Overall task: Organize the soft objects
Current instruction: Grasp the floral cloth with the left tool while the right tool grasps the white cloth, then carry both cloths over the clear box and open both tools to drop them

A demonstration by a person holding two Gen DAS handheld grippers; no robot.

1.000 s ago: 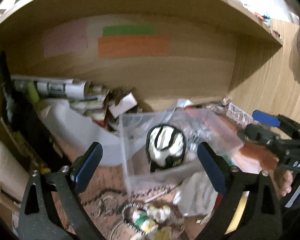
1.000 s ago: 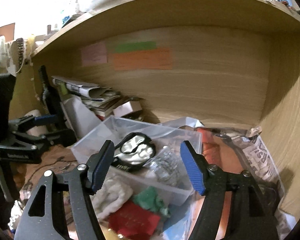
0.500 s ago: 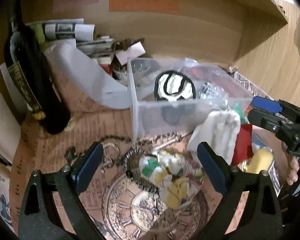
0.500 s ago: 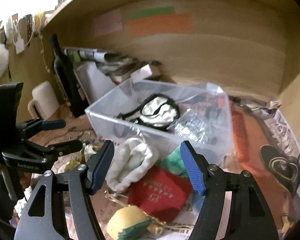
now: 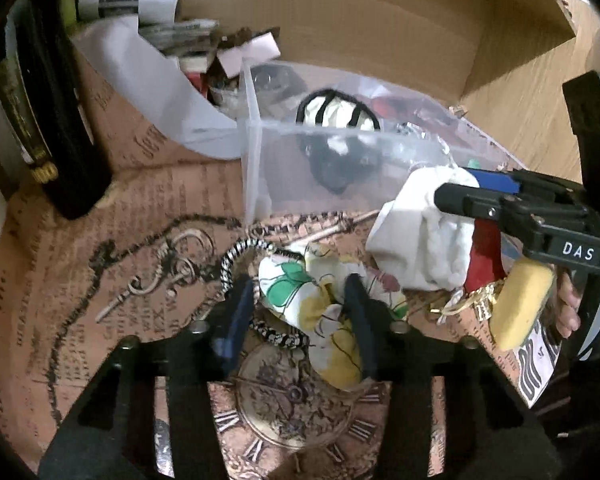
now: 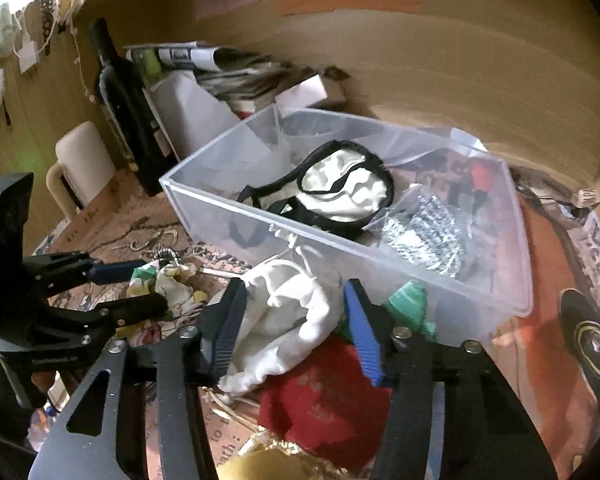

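Floral cloth point(image 5: 320, 300) on desk point(image 5: 100, 280), left tool point(image 5: 300, 312) fingers straddling it, grip unclear. White pouch point(image 6: 284, 320) at bin's point(image 6: 340, 240) 6 o'clock, between right tool point(image 6: 292, 320) fingers, contact unclear. Only left view shows yellow sponge point(image 5: 520, 304).

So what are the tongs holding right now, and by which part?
Left tongs straddle the floral cloth across its bunched middle; right tongs straddle the white pouch mid-body. A firm hold on either cannot be told.
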